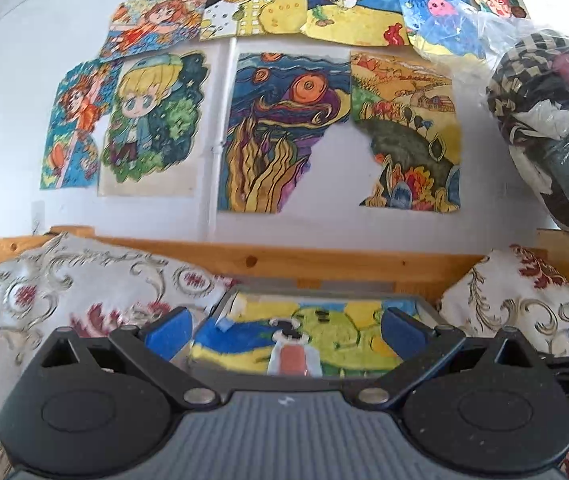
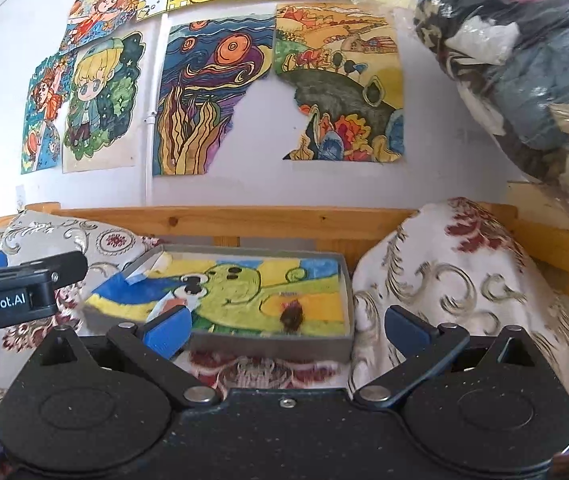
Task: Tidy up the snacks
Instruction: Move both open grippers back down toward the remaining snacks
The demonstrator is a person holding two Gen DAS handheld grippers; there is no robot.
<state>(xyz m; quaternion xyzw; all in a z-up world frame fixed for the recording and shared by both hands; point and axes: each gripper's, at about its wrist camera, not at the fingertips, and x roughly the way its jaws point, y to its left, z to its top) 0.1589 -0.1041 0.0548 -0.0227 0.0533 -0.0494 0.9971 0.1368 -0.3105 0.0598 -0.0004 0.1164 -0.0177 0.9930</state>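
Both grippers, left and right, spread wide, empty. Shallow grey rectangular tray with crayon-drawn lining sits between floral cushions; small dark fuzzy snack inside near front wall.

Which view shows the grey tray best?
The right wrist view: the tray shows whole, with all four walls and its painted lining. The left wrist view catches only its far part, the rest hidden behind the gripper body.
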